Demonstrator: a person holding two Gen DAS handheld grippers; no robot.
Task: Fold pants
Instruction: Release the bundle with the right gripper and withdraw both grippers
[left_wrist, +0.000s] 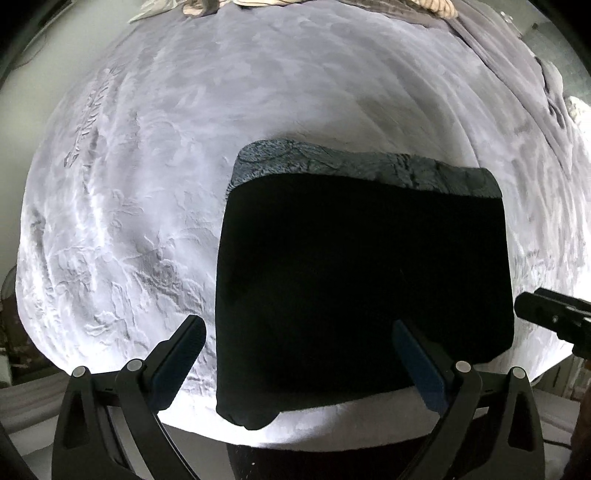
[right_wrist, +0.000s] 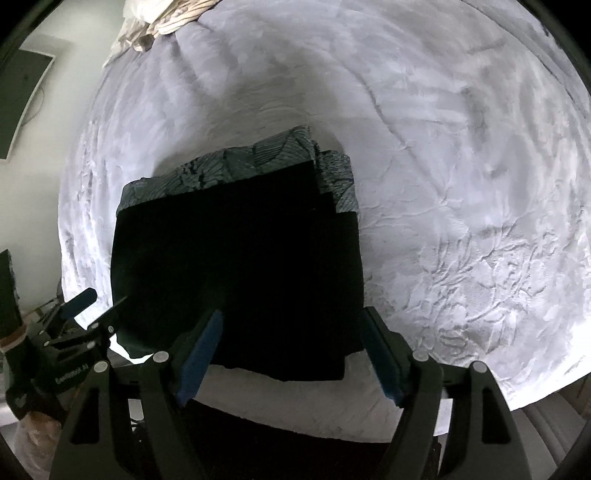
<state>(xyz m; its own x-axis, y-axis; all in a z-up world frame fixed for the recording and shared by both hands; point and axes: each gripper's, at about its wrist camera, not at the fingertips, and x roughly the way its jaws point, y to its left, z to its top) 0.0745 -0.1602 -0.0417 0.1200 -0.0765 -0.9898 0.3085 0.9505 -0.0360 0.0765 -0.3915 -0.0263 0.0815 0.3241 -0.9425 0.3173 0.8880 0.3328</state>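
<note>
The folded black pants, a compact near-rectangular bundle of dark cloth with a strip of grey leaf-patterned fabric exposed along its far edge, lie flat on the pale grey embossed plush blanket near that blanket's near edge; in the right wrist view I see the same pants with the patterned strip stepped in several layers at their far right corner. I take the pants as the landmark. My left gripper, black-framed with blue pads, hangs above the pants' near left portion with its jaws spread wide: one finger shows over the blanket just left of the pants, the other over the black cloth, and nothing is pinched between them. My right gripper hangs above the pants' near edge, its jaws likewise well apart and clear of the fabric, with nothing in its grasp. From the right wrist view the left gripper appears at the pants' near left corner; from the left wrist view the tip of the right gripper enters beside their right edge. Beyond the pants, the blanket stretches smooth to a heap of cream, crumpled bedding at its far end. Left of the pants, past the blanket's edge, a dark flat screen hangs on the pale wall.
</note>
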